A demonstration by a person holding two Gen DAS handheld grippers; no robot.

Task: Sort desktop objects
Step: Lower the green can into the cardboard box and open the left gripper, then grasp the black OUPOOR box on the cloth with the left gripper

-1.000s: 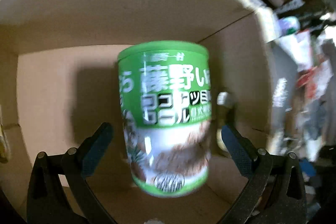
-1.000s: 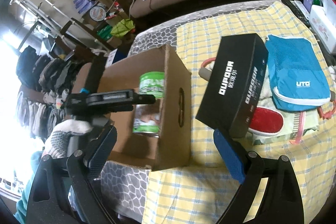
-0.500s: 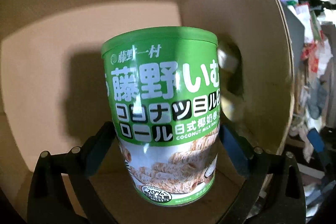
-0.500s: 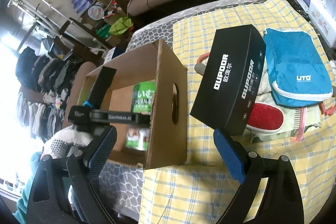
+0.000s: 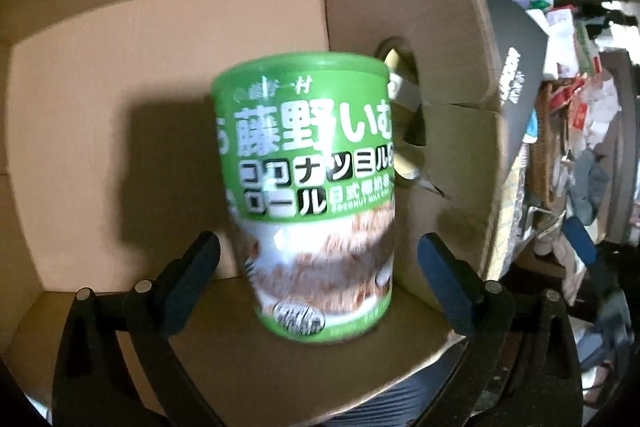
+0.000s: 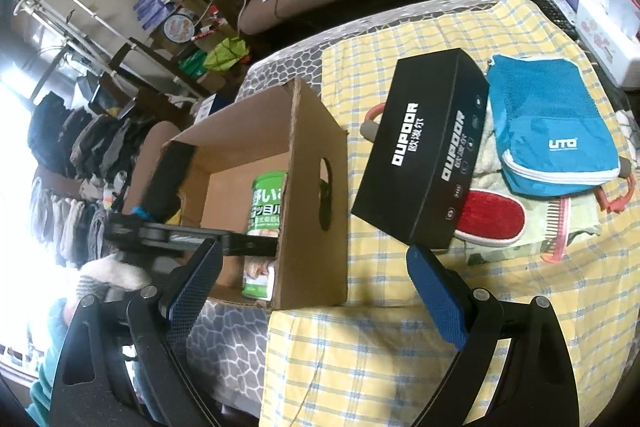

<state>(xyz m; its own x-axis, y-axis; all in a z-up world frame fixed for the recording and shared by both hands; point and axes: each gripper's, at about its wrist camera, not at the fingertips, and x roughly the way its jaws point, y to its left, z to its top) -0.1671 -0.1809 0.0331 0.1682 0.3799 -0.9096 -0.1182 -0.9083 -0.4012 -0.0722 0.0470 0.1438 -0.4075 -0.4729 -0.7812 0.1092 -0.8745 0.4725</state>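
A green and white snack can (image 5: 316, 195) with Japanese lettering stands inside the cardboard box (image 5: 168, 115); it also shows in the right wrist view (image 6: 264, 227). My left gripper (image 5: 320, 267) is open, its fingers apart from the can on either side, low at the box opening. In the right wrist view the left gripper's arm (image 6: 192, 239) reaches into the cardboard box (image 6: 316, 195). My right gripper (image 6: 316, 291) is open and empty, above the yellow checked cloth (image 6: 380, 347) in front of the box.
A black OUPOOR box (image 6: 424, 155) lies right of the cardboard box, over a red brush (image 6: 488, 219). A blue UTO pouch (image 6: 548, 131), a pink comb (image 6: 556, 227) and a white tissue box (image 6: 608, 35) lie further right. A sofa stands behind.
The left gripper has opened and let go of the can, which now stands on the box floor. The gripper has drawn back a little. The right gripper has stayed open, drifting slightly.
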